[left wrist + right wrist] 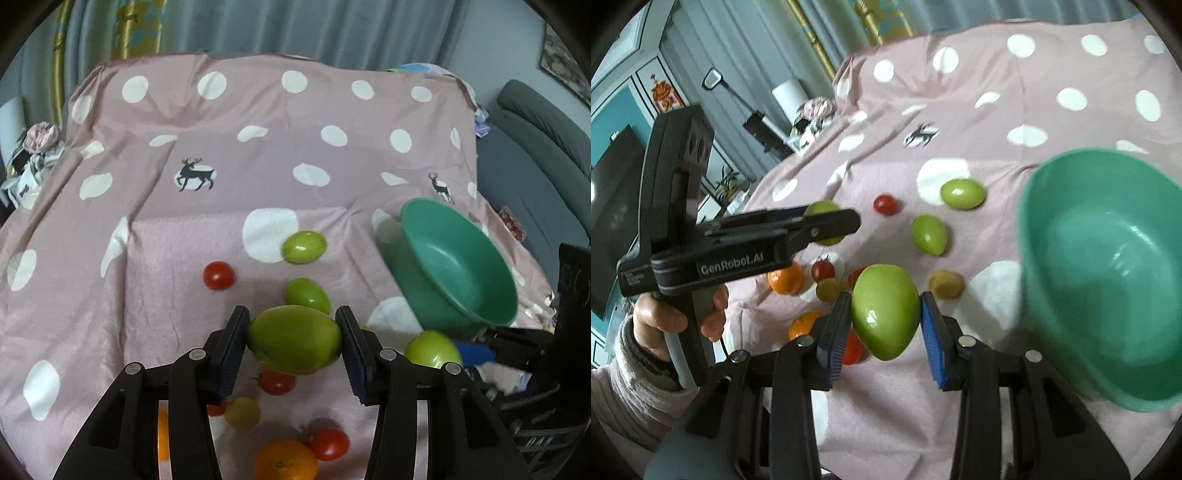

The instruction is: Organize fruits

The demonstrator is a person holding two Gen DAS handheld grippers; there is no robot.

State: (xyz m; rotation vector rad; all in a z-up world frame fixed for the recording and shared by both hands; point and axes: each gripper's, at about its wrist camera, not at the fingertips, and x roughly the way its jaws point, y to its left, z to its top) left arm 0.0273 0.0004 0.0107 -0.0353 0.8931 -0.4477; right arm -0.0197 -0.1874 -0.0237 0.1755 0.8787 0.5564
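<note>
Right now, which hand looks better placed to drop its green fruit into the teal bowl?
Probably the right gripper: its green fruit hangs right beside the teal bowl. The left gripper holds its fruit farther away.

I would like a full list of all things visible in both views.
pink dotted cloth: one, pink with white dots, underneath.
green plastic bowl: one, green, right side.
loose green oval fruits: two, green, cloth middle.
red cherry tomatoes: at least four, red, scattered.
round oranges: two, orange, near side.
small yellowish fruits: two, yellowish, near tomatoes.
left tongs: one, black, gripping left-held green fruit.
right tongs: one, black, gripping right-held green fruit.
person's hand: one, holding left tongs' handle.
</note>
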